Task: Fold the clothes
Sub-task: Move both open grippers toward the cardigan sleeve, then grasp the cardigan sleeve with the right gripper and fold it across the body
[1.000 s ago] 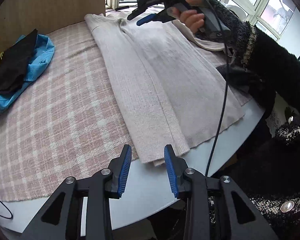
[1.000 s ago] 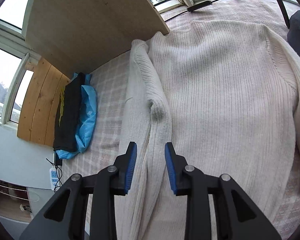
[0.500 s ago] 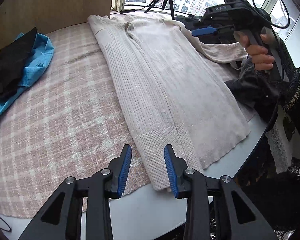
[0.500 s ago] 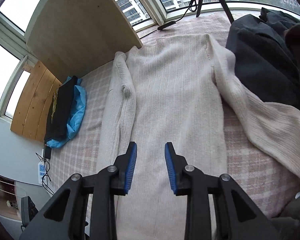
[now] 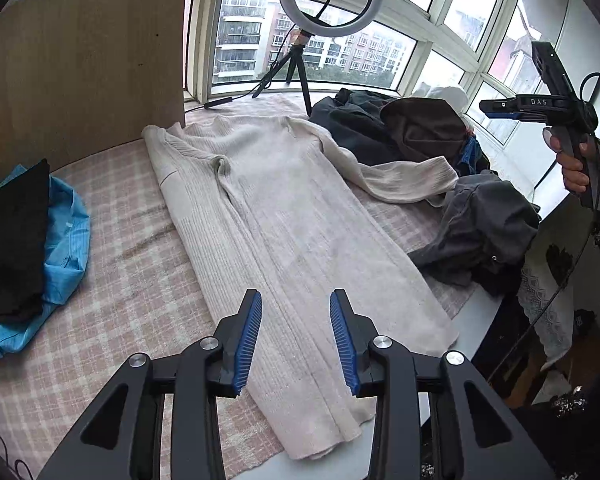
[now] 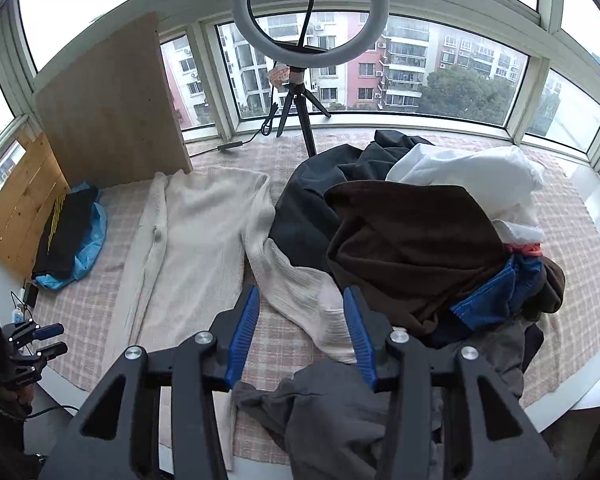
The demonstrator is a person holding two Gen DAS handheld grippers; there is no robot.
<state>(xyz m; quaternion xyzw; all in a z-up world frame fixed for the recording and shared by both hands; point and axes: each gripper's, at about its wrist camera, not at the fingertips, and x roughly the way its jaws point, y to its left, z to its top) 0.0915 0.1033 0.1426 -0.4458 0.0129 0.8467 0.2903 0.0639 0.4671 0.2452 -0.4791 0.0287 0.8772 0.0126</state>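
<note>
- We hold the left gripper [image 5: 296, 338] at lower centre, jaws opening on nothing, above the cream sweater [image 5: 276, 216], spread flat mid-frame for folding.
- Our right gripper [image 6: 300, 330], jaws also opening and empty, hovers over its unfolded sleeve [image 6: 296, 288], seemingly next.

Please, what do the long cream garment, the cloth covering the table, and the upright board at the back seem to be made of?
Cream garment: apparently a soft ribbed knit, wool or acrylic; fine vertical ribs, matte.
Table cloth: seemingly a woven, slightly fuzzy fabric; pink and white check, nubby surface.
Upright board: looks like wood or wood-effect laminate; pale grain, smooth, flat face.
</note>
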